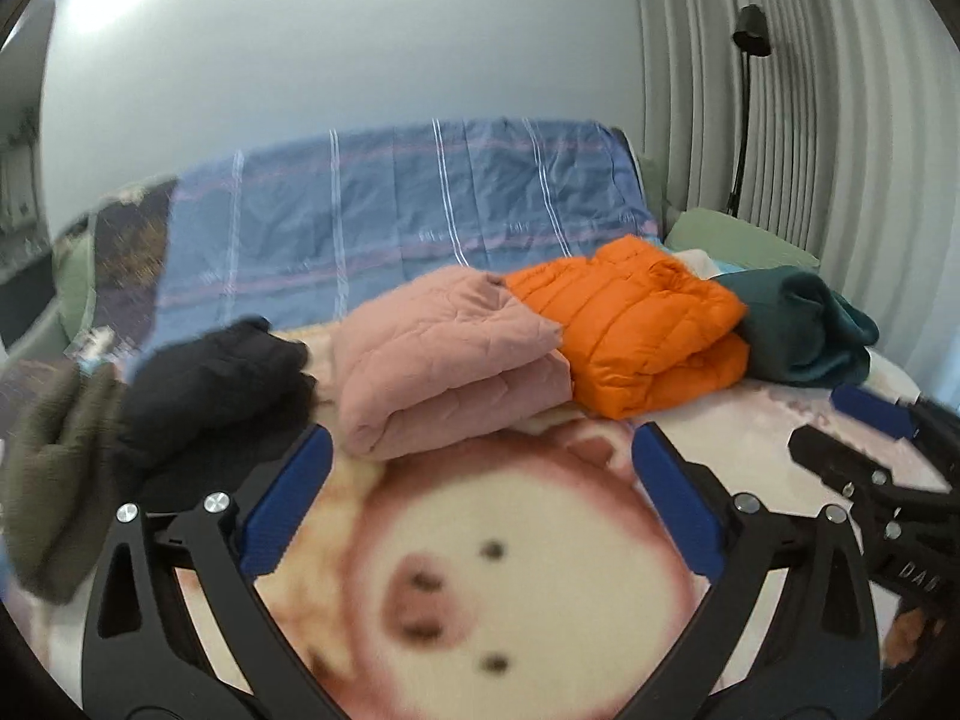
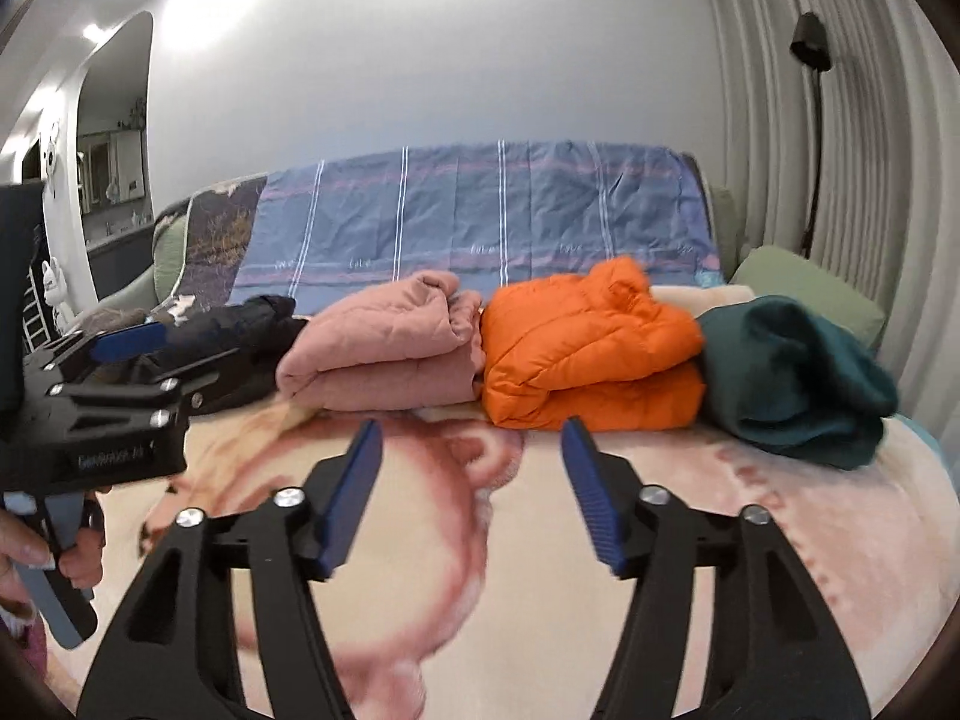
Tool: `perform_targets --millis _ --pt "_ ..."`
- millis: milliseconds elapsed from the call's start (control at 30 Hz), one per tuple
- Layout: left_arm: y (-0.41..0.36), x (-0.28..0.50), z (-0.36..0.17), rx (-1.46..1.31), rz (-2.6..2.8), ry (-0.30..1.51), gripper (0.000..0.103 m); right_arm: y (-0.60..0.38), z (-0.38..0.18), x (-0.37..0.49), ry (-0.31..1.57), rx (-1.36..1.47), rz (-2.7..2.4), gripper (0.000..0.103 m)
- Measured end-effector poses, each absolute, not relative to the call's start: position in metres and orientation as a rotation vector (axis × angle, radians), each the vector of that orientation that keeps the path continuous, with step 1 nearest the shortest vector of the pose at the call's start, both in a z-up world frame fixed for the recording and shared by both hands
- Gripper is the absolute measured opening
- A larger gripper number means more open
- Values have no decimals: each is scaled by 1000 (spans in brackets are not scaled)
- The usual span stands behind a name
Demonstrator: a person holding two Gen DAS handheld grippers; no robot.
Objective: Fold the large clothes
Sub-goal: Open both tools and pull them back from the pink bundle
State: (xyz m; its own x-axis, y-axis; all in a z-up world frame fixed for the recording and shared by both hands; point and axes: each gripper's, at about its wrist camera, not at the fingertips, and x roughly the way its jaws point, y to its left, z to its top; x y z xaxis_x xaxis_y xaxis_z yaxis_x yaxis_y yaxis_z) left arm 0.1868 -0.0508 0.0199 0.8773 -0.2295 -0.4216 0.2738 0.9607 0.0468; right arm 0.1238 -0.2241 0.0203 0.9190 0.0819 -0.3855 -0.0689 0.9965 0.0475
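A row of folded clothes lies across the bed: a pink quilted jacket [image 1: 444, 354], an orange puffer jacket [image 1: 636, 324] and a dark teal garment [image 1: 798, 324]. Left of them sit a black garment [image 1: 216, 384] and an olive one [image 1: 54, 468], both bunched up. My left gripper [image 1: 480, 438] is open just short of the pink jacket, with nothing between its blue pads. My right gripper [image 2: 471, 426] is open too, empty, in front of the gap between the pink jacket [image 2: 384, 354] and the orange jacket [image 2: 588, 342].
The clothes rest on a cream blanket with a pink pig print [image 2: 540, 540]. A blue striped quilt [image 2: 480, 216] stands against the wall behind. A green pillow [image 2: 810, 282], a black floor lamp [image 2: 813, 120] and curtains are on the right. A hand [image 2: 36, 558] holds the left gripper's handle.
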Motion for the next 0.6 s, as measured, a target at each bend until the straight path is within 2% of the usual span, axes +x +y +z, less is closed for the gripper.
perform_targets --millis 200,267,367,600 --pt "-58 100 39 164 -237 284 101 -230 37 59 322 53 44 93" --pt "-60 74 44 168 -242 253 101 -227 40 43 301 39 22 98" --pt "-57 46 48 165 -232 233 101 -230 47 18 246 71 -38 102" --pt "-37 8 41 107 -124 225 101 -229 54 -18 199 75 -165 102"
